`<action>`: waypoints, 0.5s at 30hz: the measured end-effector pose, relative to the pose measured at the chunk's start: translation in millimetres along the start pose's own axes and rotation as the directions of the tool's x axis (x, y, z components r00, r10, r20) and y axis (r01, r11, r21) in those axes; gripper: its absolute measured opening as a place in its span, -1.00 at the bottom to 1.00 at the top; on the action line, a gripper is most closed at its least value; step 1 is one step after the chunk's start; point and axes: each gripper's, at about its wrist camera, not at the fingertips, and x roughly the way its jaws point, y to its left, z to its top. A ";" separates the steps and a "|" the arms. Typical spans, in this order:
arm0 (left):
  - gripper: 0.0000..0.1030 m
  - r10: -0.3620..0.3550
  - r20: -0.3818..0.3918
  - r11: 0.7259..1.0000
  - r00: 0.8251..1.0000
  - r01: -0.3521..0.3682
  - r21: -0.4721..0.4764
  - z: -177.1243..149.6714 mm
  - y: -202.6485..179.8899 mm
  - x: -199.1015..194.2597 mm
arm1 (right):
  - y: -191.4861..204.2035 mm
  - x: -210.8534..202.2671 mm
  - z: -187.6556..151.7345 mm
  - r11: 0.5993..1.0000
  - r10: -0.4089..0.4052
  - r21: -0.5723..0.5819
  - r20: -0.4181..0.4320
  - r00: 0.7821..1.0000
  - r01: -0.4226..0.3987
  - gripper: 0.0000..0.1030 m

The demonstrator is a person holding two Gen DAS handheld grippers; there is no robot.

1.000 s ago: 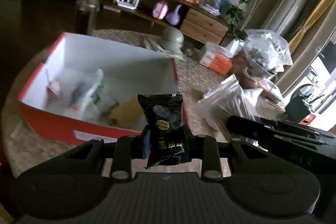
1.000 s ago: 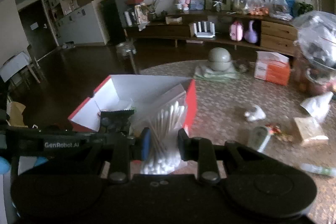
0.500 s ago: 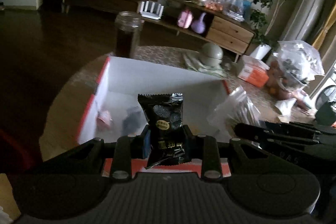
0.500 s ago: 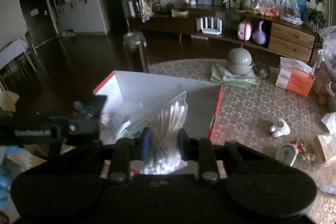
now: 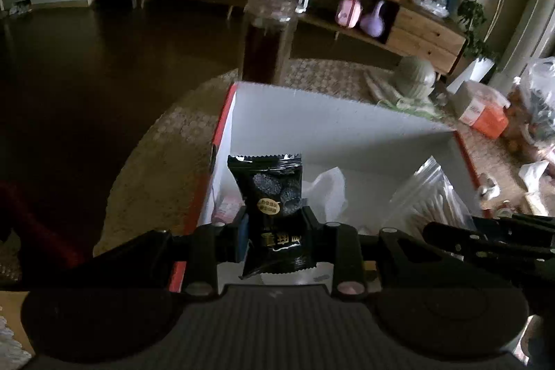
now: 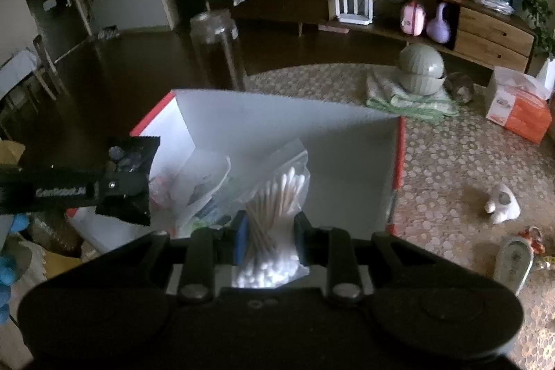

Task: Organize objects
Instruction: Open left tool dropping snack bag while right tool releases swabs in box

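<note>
My left gripper (image 5: 274, 224) is shut on a black snack packet (image 5: 274, 196) and holds it over the near left part of a red box with a white inside (image 5: 333, 127). My right gripper (image 6: 270, 224) is shut on a clear bag of cotton swabs (image 6: 277, 196) above the same box (image 6: 277, 113). In the right wrist view the left gripper (image 6: 114, 186) and its packet (image 6: 128, 155) hang at the box's left edge. The swab bag also shows in the left wrist view (image 5: 430, 196). Small wrapped items and a plastic bag (image 5: 326, 186) lie inside the box.
A tall glass jar (image 5: 267, 33) stands just behind the box. On the round table sit green stacked bowls on a cloth (image 6: 419, 68), an orange tissue box (image 6: 517, 110), a small white figure (image 6: 503, 203) and other small items at the right.
Both grippers have moved forward and over the box with their loads still held. The box now fills the middle of both views, and the jar looms closer.
</note>
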 end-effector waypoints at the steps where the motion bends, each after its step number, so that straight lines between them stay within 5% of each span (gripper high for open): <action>1: -0.44 0.005 -0.006 1.000 1.000 -0.005 0.004 -0.6 0.0 3.9 | 1.1 3.4 -0.9 1.000 0.002 -0.004 -0.007 1.000 -0.002 -0.48; 15: -0.44 0.040 -0.041 0.995 0.998 -0.036 0.095 -7.7 -6.6 25.6 | 10.5 33.4 -13.0 0.999 0.029 -0.038 -0.091 0.995 -0.033 -0.46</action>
